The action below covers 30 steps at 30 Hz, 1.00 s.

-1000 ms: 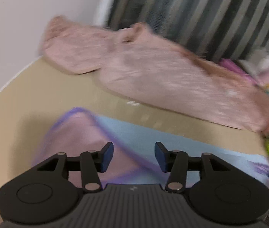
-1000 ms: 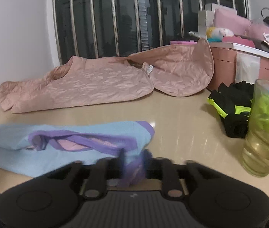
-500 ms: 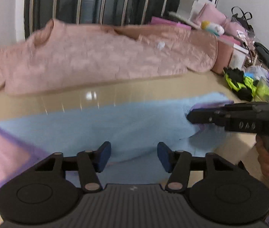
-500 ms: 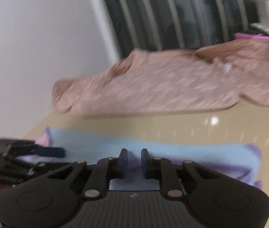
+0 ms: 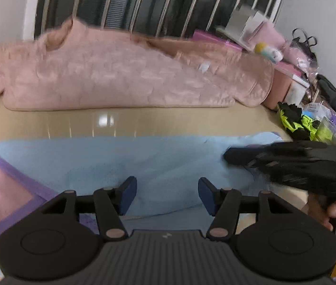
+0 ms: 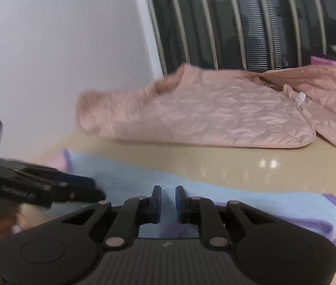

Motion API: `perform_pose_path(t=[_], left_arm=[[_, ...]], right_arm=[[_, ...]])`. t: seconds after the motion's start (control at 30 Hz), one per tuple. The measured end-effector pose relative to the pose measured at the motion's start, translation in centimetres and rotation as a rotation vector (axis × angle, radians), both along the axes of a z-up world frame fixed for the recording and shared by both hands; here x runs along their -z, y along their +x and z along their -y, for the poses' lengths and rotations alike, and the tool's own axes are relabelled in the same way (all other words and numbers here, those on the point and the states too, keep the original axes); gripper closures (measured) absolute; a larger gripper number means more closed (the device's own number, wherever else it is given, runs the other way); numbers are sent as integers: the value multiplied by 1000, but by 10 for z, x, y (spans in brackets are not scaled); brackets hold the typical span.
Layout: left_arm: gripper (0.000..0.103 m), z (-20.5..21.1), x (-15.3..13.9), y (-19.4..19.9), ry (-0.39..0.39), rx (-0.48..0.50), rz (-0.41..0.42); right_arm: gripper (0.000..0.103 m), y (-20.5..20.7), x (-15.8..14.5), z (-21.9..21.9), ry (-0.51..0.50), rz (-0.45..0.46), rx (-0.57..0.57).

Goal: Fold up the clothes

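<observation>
A small white tag (image 6: 299,98) is sewn at the neck of the pink quilted jacket (image 6: 203,114); its print is too small to read. The body of the left tool, seen from the right wrist camera, carries faint lettering, blurred beyond reading. A small pale mark sits at the front edge of each tool's ribbed housing.

The left tool (image 5: 166,196) stands wide open over the light blue garment (image 5: 144,156), its blue pads spread apart with nothing between them. The right tool (image 6: 168,204) has its pads drawn nearly together, a narrow gap between them; whether cloth is pinched there cannot be told, though purple trim and blue fabric lie just under the tips. In the left wrist view the right tool lies over the right end of the blue garment, with a hand (image 5: 334,210) on its grip.

The blue garment, edged in purple with a pink lining, lies spread across the beige surface (image 5: 144,121). The pink jacket lies behind it, against the barred window (image 6: 251,23). Black and neon yellow gloves (image 5: 296,121) sit at the right end of the surface.
</observation>
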<state>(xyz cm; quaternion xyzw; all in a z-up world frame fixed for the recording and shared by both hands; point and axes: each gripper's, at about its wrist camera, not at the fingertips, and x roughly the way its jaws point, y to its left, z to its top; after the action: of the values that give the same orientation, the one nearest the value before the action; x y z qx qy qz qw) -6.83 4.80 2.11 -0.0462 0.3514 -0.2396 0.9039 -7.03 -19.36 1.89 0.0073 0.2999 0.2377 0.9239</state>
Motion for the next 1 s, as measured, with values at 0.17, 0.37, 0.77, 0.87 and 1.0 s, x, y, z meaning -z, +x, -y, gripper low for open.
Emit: perform_pose_path(t=[0.17,0.37,0.77,0.87,1.0], left_arm=[[38,-37,-20,-17,-51,-26,84],[35,-99,-15,17,15,-266,60],[100,-163,9,54,-124,-464,-39],[101,-170,8,54,-165,-485,-32],[98,-173,7,55,-137,-536,-35]], right_arm=[[92,-2,12,-2,-30,-2,-2],[92,-4,15,-3,-26,14,15],[92,-10,15,1,-14,12,19],[92,-9,14,1,-10,6,19],[92,-10,14,1,-20,10,14]])
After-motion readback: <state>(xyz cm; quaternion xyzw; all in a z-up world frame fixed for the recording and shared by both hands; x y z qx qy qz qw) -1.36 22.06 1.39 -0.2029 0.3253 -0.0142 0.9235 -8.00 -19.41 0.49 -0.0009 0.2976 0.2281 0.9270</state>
